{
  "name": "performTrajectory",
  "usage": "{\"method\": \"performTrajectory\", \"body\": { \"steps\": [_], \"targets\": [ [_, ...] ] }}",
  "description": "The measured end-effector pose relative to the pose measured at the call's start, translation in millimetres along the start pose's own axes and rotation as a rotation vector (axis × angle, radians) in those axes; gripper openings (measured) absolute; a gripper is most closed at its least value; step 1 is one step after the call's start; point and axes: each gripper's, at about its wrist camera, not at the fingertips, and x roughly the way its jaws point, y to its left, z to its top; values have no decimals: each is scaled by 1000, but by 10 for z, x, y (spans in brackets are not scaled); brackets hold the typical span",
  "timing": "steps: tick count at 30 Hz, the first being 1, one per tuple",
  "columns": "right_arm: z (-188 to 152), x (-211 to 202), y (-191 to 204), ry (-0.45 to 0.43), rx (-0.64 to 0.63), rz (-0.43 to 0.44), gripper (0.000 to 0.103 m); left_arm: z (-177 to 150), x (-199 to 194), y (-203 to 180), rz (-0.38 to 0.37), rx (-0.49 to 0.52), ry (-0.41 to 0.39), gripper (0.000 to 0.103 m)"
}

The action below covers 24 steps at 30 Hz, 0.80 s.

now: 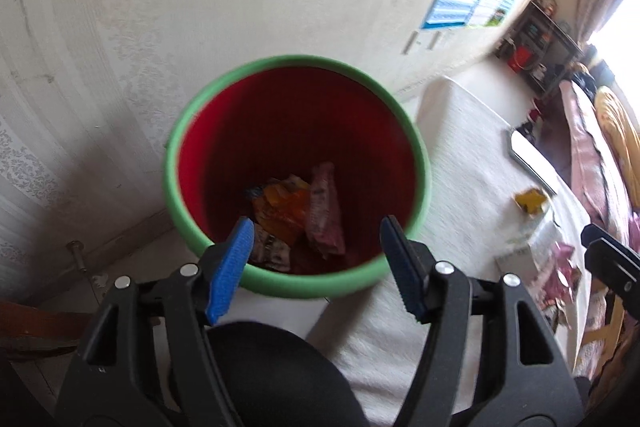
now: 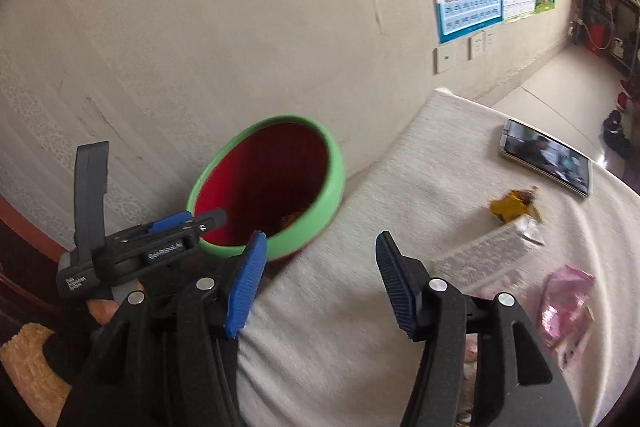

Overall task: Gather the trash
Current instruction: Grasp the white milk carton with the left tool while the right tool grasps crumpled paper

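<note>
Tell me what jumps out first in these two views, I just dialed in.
The red bin with a green rim dominates, standing by the wall at the table's edge, wrappers already inside, the open left gripper poised over its mouth. On the white tablecloth beyond the open right gripper lie a yellow wrapper, a pink wrapper and a phone.

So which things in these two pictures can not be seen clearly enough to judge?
- Trash bin floor: left wrist view, wrappers cover it; right wrist view, the rim hides most contents.
- Wrapper print: blurred in both views.
- Pink wrapper: blurred, contents unclear.
- Phone screen: too small to read.
- Right gripper: cut off by the left view's edge.
</note>
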Motion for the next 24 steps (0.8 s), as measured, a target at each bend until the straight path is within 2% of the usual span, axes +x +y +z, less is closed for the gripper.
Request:
{"method": "performTrajectory", "body": {
  "steps": [3, 6, 10, 13, 18, 19, 20, 21, 22, 24],
  "targets": [
    [-247, -205, -335, 2, 44, -90, 55, -174, 26, -295, -49, 65, 40, 63],
    [-503, -249, -598, 42, 89, -168, 56, -375, 62, -590, -87, 122, 79, 63],
    [-794, -172, -810, 97, 156, -193, 57, -663, 111, -915, -131, 192, 146, 63],
    [-903, -49, -846, 137, 133, -215, 59, -817, 64, -1137, -152, 275, 164, 66],
    [-1020, 95, -944, 155, 151, -193, 59, -860, 17, -1398, -166, 361, 146, 67],
    [-1031, 105, -965, 153, 160, -177, 55, -824, 24, -1456, -168, 380, 137, 67],
    [-1040, 112, -977, 151, 164, -159, 45, -785, 24, -1518, -170, 399, 125, 67],
    [-1043, 110, -977, 151, 168, -140, 41, -740, 24, -1590, -175, 418, 113, 67],
    [-1028, 119, -991, 149, 175, -124, 37, -679, 45, -1647, -184, 439, 105, 67],
    [-1041, 62, -986, 130, 190, -115, 36, -543, 117, -1807, -201, 476, 100, 67]
  ]
}}
